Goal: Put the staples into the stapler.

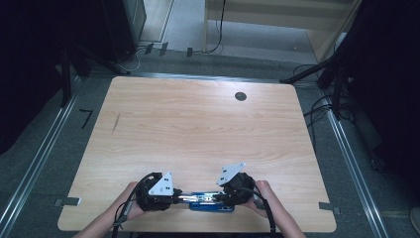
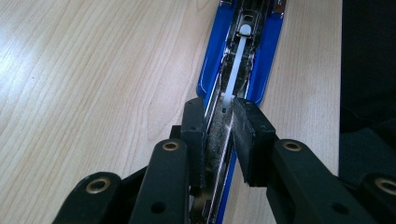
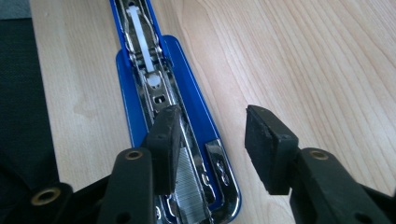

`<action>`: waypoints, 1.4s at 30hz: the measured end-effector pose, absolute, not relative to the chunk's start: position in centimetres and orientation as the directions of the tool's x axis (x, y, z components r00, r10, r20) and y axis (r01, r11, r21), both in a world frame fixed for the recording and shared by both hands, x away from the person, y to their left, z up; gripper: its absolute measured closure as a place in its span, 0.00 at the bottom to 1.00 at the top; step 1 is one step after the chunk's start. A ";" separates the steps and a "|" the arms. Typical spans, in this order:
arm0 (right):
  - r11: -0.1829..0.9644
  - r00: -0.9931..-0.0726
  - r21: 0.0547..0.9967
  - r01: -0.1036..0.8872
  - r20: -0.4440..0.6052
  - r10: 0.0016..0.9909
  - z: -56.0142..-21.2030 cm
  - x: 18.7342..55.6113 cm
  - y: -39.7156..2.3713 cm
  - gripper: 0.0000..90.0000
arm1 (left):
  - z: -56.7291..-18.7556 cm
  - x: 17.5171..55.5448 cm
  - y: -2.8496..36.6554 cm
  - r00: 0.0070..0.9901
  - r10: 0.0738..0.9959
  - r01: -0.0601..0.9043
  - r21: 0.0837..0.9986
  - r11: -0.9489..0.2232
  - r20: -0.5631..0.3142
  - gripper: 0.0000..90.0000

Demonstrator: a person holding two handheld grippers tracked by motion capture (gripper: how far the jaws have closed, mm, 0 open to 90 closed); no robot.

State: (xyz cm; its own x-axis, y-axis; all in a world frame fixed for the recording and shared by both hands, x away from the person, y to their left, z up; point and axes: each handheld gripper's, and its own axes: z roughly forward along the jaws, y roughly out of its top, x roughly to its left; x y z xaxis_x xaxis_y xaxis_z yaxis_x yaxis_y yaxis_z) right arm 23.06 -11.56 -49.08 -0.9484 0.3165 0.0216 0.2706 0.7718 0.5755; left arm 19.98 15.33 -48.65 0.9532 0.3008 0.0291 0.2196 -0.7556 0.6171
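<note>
High view: blue metal stapler (image 1: 212,201), opened flat, lies at the near edge of the light wood counter (image 1: 198,129), between left gripper (image 1: 177,194) and right gripper (image 1: 218,194).
Left gripper view: jaws clenched on the stapler's metal magazine rail (image 2: 219,135).
Right gripper view: jaws released, apart over the staple strip (image 3: 189,186), left pad beside the rail.

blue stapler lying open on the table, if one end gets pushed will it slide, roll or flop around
The blue stapler lies flat and long on the wooden table, so it would probably slide or pivot, not roll. Its metal rail looks stiff, though the hinge may let the halves swing if lifted. The left gripper clamps the rail, which likely steadies it; the right gripper stands open.
</note>
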 end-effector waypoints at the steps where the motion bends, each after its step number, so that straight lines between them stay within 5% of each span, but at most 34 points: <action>1: 0.772 -0.948 0.573 0.273 0.023 0.318 -49.1 23.1 -11.6 0.64 | -48.7 20.0 15.3 0.953 0.301 0.220 0.617 -0.755 0.029 0.84; 15: 0.741 -0.934 0.593 0.315 0.058 0.351 -49.0 23.3 -12.2 0.58 | -48.7 20.0 15.3 0.954 0.300 0.219 0.618 -0.755 0.029 0.84; 28: 0.720 -0.944 0.630 0.291 0.067 0.323 -48.3 21.8 -10.3 0.70 | -48.7 20.1 15.4 0.955 0.297 0.219 0.622 -0.752 0.023 0.84; 42: 0.763 -0.943 0.567 0.311 0.085 0.322 -49.7 21.7 -9.7 0.74 | -48.7 20.0 15.3 0.954 0.298 0.214 0.621 -0.754 0.032 0.83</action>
State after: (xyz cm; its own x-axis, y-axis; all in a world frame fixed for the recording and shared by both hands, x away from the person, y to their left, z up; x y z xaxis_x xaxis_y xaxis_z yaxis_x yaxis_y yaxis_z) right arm 21.66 -9.67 -49.67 -0.9429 0.3221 0.0848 0.3115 0.7628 0.5666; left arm 20.00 15.33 -48.68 0.9542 0.2976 0.0319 0.2144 -0.7540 0.6209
